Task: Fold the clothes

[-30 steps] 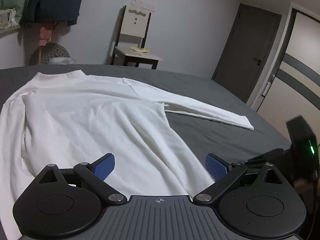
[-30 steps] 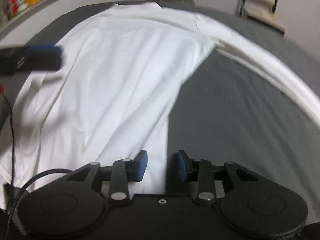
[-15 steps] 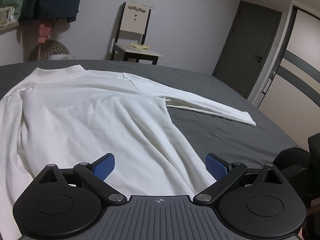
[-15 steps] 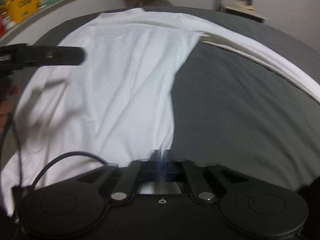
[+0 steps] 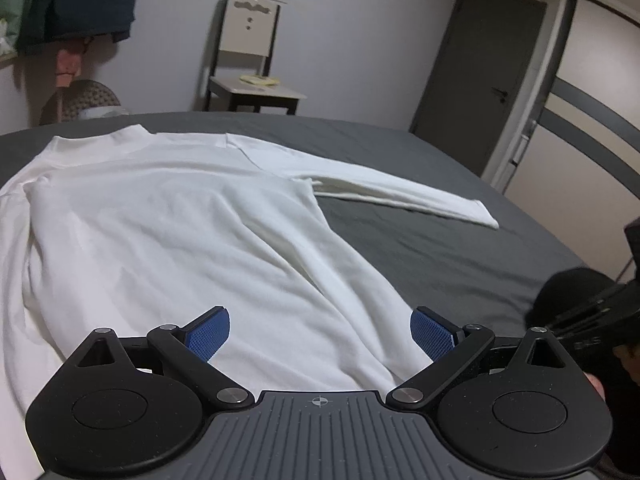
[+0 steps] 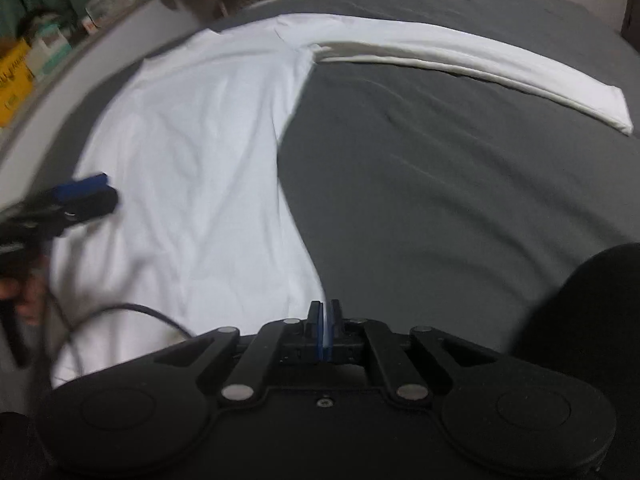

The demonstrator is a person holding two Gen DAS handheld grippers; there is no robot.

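Observation:
A white long-sleeved shirt (image 5: pixel 168 232) lies spread flat on the grey bed (image 5: pixel 420 248), collar at the far end. One sleeve (image 6: pixel 480 60) stretches out to the right. My left gripper (image 5: pixel 320 328) hovers open over the shirt's near hem with nothing between its blue pads; its finger (image 6: pixel 86 190) also shows at the left of the right wrist view. My right gripper (image 6: pixel 326 320) sits at the hem's right corner. Its pads press on a thin strip of white fabric, and the jaws are opening slightly.
A chair (image 5: pixel 248 64) stands against the far wall, with a dark door (image 5: pixel 476 80) to its right. Clothes (image 5: pixel 80 0) hang at the upper left above a woven basket (image 5: pixel 80 100). A shelf with boxes (image 6: pixel 24 72) runs beside the bed. A black cable (image 6: pixel 132 312) trails over the near hem.
My right gripper closed from open onto the shirt's hem corner, rolled and shifted to the right. The left gripper stayed open and in place.

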